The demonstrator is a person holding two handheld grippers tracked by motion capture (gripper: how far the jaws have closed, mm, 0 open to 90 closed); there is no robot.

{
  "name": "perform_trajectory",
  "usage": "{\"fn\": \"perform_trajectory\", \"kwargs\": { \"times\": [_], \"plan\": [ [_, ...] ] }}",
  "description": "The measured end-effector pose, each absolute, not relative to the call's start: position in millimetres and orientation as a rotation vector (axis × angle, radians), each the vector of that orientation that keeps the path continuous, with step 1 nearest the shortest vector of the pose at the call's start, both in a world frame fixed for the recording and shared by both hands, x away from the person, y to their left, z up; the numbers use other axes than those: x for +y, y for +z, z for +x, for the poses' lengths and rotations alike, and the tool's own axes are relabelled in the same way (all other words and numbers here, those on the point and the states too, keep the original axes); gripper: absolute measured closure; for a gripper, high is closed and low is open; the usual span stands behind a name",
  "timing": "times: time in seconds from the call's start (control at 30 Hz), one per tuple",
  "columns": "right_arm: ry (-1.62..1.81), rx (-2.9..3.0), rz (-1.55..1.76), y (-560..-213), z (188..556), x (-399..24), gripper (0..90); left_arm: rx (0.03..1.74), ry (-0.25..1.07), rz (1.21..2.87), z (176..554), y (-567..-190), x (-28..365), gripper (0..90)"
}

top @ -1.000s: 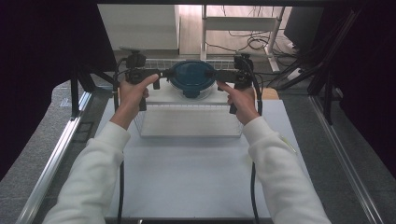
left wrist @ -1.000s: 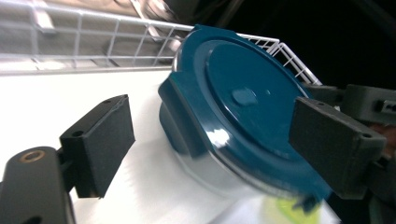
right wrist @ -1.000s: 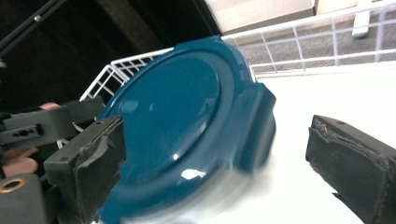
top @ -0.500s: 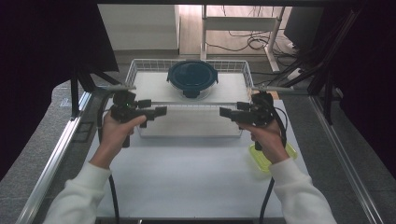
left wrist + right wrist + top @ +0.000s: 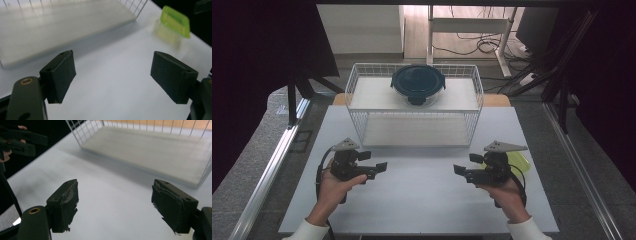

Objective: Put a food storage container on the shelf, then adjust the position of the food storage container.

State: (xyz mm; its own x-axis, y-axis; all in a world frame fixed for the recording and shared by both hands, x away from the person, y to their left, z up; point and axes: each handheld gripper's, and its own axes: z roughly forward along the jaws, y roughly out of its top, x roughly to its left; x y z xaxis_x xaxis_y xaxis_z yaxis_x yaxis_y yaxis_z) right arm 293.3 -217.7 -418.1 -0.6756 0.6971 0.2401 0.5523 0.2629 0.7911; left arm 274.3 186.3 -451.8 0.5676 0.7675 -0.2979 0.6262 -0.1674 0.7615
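Nearest the person, both hands hold their tools low over the bare front of the table [image 5: 422,200], well apart from each other and pointing inward. The left gripper [image 5: 381,167] has its jaws apart with nothing between them; in the left gripper view its pads [image 5: 61,75] frame only white tabletop. The right gripper [image 5: 459,170] is likewise empty, jaws apart though lately easing closer; in the right gripper view its pads [image 5: 65,203] look worn and ragged at the edges, and again only tabletop lies between them.

Just beside the right hand, on its outer side, a green box [image 5: 518,161] rests on the table, partly hidden behind the tool. Its contents cannot be made out.

Farther off stands the wire rack [image 5: 362,82], with a white shelf at the top and another at the bottom. The lower shelf is bare.

The bowl [image 5: 418,84], round with a dark blue clip lid, sits upright at the middle of the top shelf, well apart from both grippers.

Judgement: placing the bowl on the rack looks complete, with both tools clear of it. If anything is left, it would likely concern the green box, untouched at present.
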Motion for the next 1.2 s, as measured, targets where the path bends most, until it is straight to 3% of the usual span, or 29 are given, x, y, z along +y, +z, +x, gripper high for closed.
{"fn": "perform_trajectory", "kwargs": {
  "times": [0.47, 0.6, 1.2],
  "plan": [
    [1.275, 2.49, 1.208, -465, 276, -205, 23.3, 1.177, 0.192, 1.921, 258, -479, 185, 20.3],
    [1.266, 2.489, 1.191, -465, 277, -203, 24.0, 1.185, 0.137, 1.9, 258, -483, 187, 20.1],
    [1.267, 2.476, 1.233, -448, 285, -218, 33.9, 1.206, 0.163, 1.885, 253, -479, 194, 19.2]
  ]
}}
